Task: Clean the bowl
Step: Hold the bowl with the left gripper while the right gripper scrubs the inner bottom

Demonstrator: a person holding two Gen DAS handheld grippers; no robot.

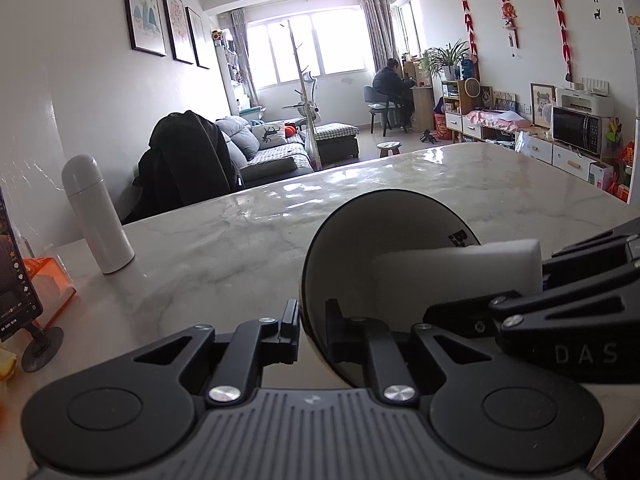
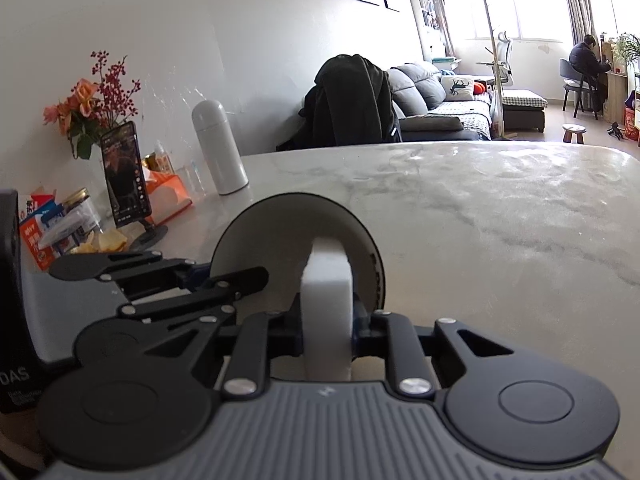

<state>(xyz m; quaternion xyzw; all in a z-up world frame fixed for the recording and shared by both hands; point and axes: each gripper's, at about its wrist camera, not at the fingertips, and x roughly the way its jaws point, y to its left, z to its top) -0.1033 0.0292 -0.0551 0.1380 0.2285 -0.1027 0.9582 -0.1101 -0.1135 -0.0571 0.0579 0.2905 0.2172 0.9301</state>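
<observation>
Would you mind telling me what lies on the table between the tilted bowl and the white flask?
Nothing: in the left wrist view the marble table is bare between the bowl and the white flask.

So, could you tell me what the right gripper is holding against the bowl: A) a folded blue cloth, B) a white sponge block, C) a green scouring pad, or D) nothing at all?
B: the right gripper is shut on a white sponge block that reaches into the tilted bowl, whose rim the left gripper pinches.
</observation>
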